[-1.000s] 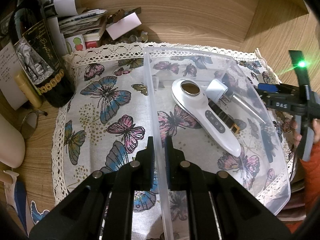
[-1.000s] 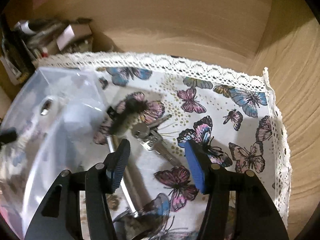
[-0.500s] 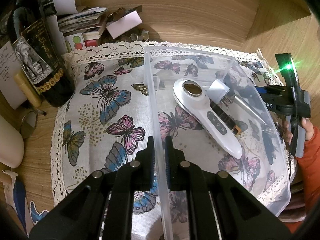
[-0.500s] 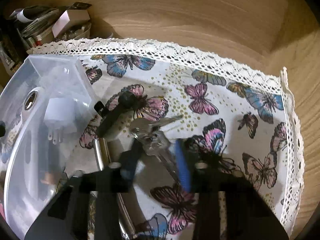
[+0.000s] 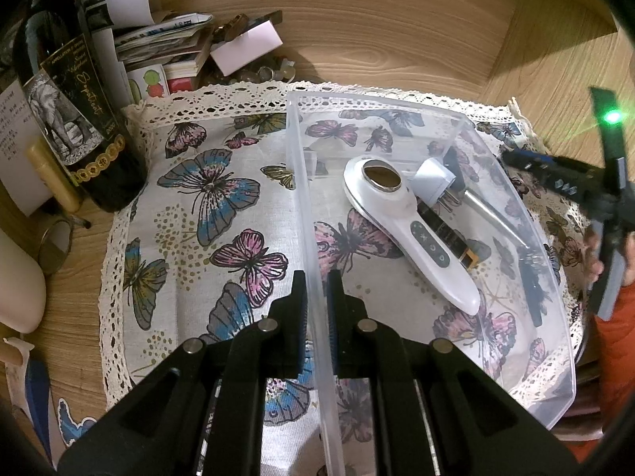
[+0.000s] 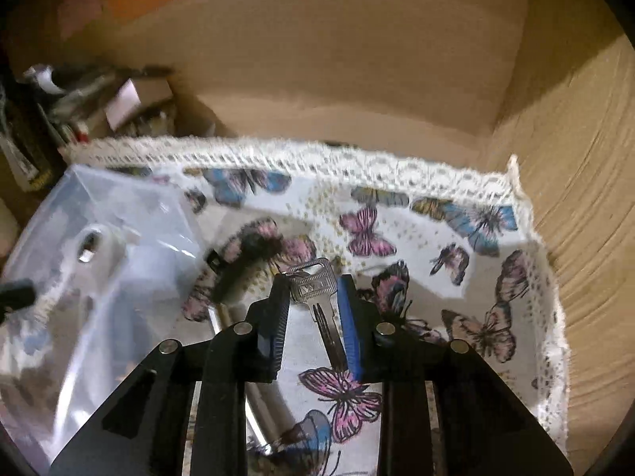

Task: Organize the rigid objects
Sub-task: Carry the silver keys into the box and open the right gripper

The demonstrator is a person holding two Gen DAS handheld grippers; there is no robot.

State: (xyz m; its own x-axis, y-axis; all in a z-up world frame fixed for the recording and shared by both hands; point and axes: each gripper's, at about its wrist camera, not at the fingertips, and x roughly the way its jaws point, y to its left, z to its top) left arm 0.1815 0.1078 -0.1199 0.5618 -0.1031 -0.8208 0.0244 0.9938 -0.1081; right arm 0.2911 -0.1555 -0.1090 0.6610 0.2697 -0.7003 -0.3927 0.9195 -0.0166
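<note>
Clear bin (image 5: 492,150) holding white handheld device (image 5: 401,214) and plug (image 5: 434,180), left tool (image 5: 316,301) pinching its wall — right tool (image 6: 311,305) clamping key (image 6: 313,285).

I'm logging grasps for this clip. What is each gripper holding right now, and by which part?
Left gripper: clear plastic bin, pinched at its near wall. Right gripper: silver key, gripped by its head.

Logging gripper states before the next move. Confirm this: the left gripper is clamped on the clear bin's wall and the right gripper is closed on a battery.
Wrong on one count. The right gripper is closed on a silver key, not a battery; the right wrist view shows it. The left gripper is indeed clamped on the clear bin's wall.
</note>
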